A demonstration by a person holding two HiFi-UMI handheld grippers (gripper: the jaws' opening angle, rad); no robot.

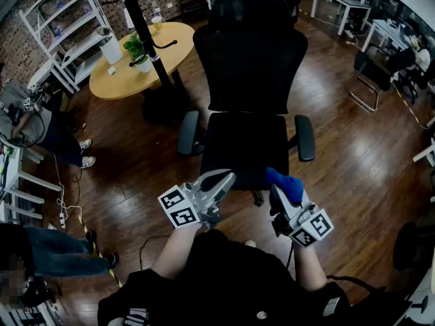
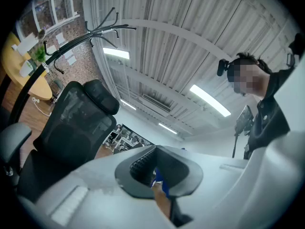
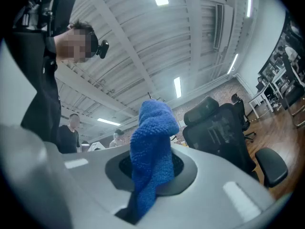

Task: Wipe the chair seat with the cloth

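**Right tongs point(image 1: 280, 192) clamp fluffy blue cloth point(image 3: 152, 151); left tongs point(image 1: 228, 178) closed, empty.**
Soft, limp, light, so best gripped bunched; black chair seat point(image 1: 245, 148) ahead.

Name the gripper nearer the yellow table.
Left. The left gripper is on the table's side of the chair; the right gripper, holding the cloth, is farther right.

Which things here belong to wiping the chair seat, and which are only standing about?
For the job: blue fluffy cloth, clamped in the right gripper; black padded office-chair seat.

Only standing about: round wooden table; small potted green plant; black coat stand; white shelf rack.
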